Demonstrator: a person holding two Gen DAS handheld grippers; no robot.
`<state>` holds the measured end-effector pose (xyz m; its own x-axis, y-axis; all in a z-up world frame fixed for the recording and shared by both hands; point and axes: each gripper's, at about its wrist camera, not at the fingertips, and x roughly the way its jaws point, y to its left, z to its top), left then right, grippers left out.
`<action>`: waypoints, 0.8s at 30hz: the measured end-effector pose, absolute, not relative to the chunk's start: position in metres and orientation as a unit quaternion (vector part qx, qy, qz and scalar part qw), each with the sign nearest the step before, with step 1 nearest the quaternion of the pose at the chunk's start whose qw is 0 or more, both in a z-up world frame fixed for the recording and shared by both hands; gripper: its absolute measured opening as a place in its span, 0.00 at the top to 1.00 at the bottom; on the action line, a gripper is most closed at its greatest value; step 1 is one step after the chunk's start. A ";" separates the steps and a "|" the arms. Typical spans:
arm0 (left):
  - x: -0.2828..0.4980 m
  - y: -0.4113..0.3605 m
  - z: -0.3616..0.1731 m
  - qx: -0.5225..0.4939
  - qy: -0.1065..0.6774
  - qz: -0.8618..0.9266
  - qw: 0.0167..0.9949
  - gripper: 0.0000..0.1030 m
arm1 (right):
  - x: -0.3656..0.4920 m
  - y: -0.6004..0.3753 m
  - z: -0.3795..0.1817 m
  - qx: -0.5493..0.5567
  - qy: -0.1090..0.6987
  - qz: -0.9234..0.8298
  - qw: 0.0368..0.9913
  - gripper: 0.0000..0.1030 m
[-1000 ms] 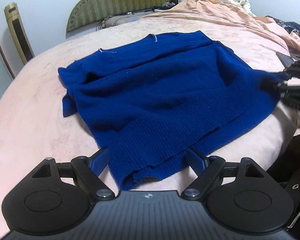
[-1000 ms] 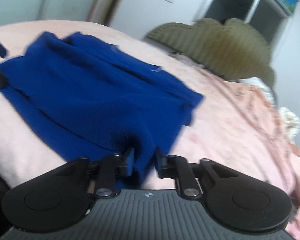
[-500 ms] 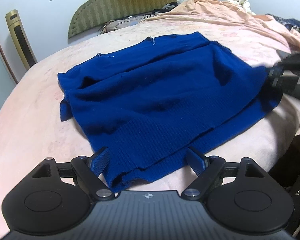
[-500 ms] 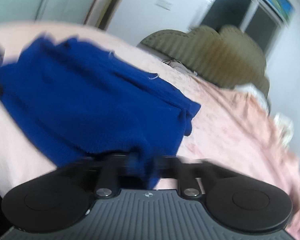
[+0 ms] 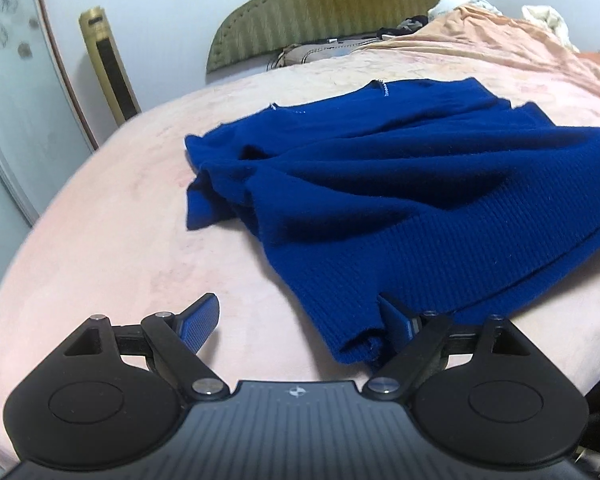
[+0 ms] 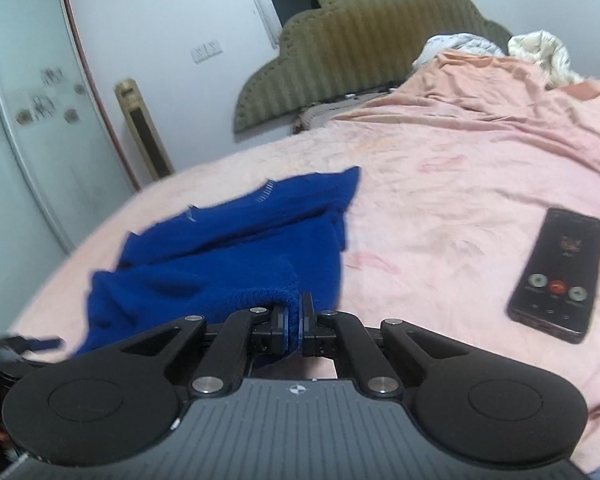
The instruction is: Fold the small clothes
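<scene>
A blue sweater (image 5: 400, 200) lies spread on the pink bed (image 5: 120, 240), its neckline toward the green headboard (image 5: 332, 12) and its ribbed hem toward the near edge.

The left tool (image 5: 300, 320) hangs low over the near edge of the bed with its jaws wide. The bunched hem corner sits between them, hard against the right finger, while the left finger stands apart over bare blanket. Nothing is pinched there.

The right tool (image 6: 296, 320) is clamped tight on the sweater's other hem corner: a rolled fold of knit comes out from between its blue pads (image 6: 286, 322), and the cloth there is lifted off the bed, drawn up in a ridge toward the tool. Its jaws have just been closing, with the knit between them.

A phone (image 6: 556, 276) lies face up on the blanket to the right of the sweater, well apart from it, its screen lit with round buttons. A rumpled peach cover (image 6: 500, 92) is heaped farther up the bed, near the headboard.
</scene>
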<state>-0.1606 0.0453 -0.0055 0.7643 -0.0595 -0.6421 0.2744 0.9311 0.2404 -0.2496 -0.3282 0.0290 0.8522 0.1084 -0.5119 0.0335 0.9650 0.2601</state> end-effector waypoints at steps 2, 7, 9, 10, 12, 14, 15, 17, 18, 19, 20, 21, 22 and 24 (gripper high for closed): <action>-0.166 0.051 -0.004 0.173 0.325 -0.076 0.926 0.17 | -0.248 -0.322 0.020 0.122 0.292 0.010 0.949 0.96; -0.169 0.079 -0.002 0.173 0.328 -0.015 0.929 0.17 | -0.251 -0.322 0.006 0.105 0.321 -0.002 0.941 0.97; -0.168 0.092 -0.002 0.165 0.339 -0.004 0.926 0.17 | -0.252 -0.322 0.005 0.098 0.330 -0.002 0.939 0.97; -0.168 0.096 -0.001 0.155 0.344 -0.006 0.926 0.17 | -0.252 -0.321 0.004 0.092 0.336 0.001 0.937 0.97; -0.173 0.105 0.007 0.128 0.343 -0.024 0.930 0.17 | -0.249 -0.314 -0.001 0.053 0.365 0.025 0.929 0.96; -0.177 0.109 0.018 0.102 0.336 -0.059 0.934 0.17 | -0.249 -0.307 -0.005 0.008 0.380 0.020 0.925 0.85; -0.177 0.111 0.023 0.083 0.335 -0.077 0.935 0.17 | -0.249 -0.305 -0.006 -0.006 0.388 0.028 0.921 0.81; -0.171 0.117 0.031 0.033 0.340 -0.119 0.932 0.17 | -0.252 -0.308 -0.001 -0.017 0.393 0.055 0.918 0.65; -0.165 0.119 0.033 0.009 0.345 -0.137 0.929 0.17 | -0.255 -0.313 0.005 -0.008 0.389 0.071 0.918 0.61; -0.157 0.119 0.032 -0.008 0.352 -0.153 0.923 0.17 | -0.256 -0.319 0.011 0.007 0.385 0.089 0.918 0.58; -0.147 0.117 0.030 -0.024 0.365 -0.166 0.916 0.17 | -0.258 -0.325 0.017 0.028 0.373 0.107 0.921 0.59; -0.139 0.113 0.026 -0.034 0.376 -0.172 0.910 0.17 | -0.258 -0.330 0.023 0.048 0.361 0.111 0.925 0.58; -0.131 0.109 0.019 -0.043 0.388 -0.183 0.902 0.17 | -0.256 -0.337 0.026 0.079 0.350 0.111 0.927 0.56; -0.120 0.098 0.005 -0.055 0.411 -0.192 0.889 0.19 | -0.249 -0.346 0.023 0.127 0.343 0.113 0.924 0.55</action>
